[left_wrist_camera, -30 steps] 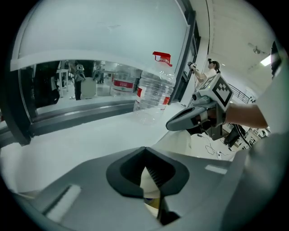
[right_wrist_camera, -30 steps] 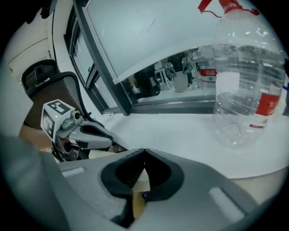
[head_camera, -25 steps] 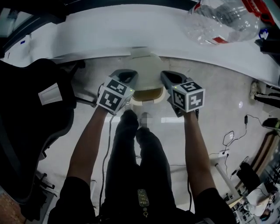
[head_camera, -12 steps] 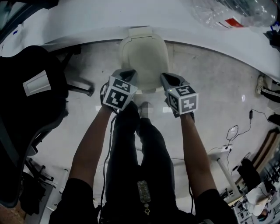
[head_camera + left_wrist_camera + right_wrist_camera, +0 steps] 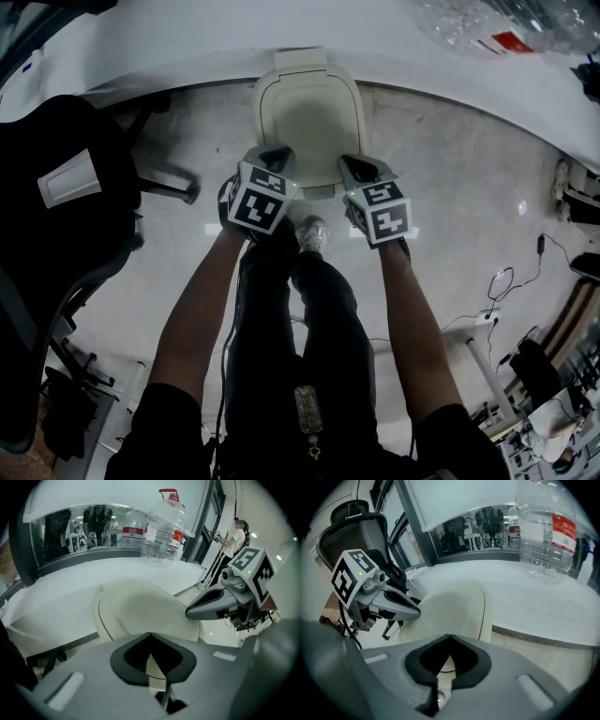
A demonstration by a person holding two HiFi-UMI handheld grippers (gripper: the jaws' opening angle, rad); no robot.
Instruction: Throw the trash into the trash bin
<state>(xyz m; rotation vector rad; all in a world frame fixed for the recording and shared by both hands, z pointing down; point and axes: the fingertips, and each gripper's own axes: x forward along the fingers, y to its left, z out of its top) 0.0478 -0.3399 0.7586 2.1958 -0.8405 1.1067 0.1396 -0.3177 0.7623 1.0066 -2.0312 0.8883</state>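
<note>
The trash bin (image 5: 309,112) is cream, with its lid flat down, and stands on the floor against the white counter's edge. My left gripper (image 5: 274,154) and right gripper (image 5: 350,165) hang side by side just above the bin's near edge, one at each front corner. Both are shut, with nothing between their jaws. In the left gripper view the bin lid (image 5: 140,611) fills the middle and the right gripper (image 5: 206,609) juts in from the right. The right gripper view shows the lid (image 5: 454,611) with the left gripper (image 5: 393,605) at the left. No loose trash is visible.
A curved white counter (image 5: 187,47) runs behind the bin, with large clear water bottles (image 5: 487,23) on it. A black office chair (image 5: 56,216) stands at the left. Cables (image 5: 497,281) lie on the floor at the right. The person's shoe (image 5: 314,234) is at the bin's foot.
The bin's lid stood up with the inside showing a second ago; it now lies shut. Both grippers have sunk toward the bin's front edge, staying shut.
</note>
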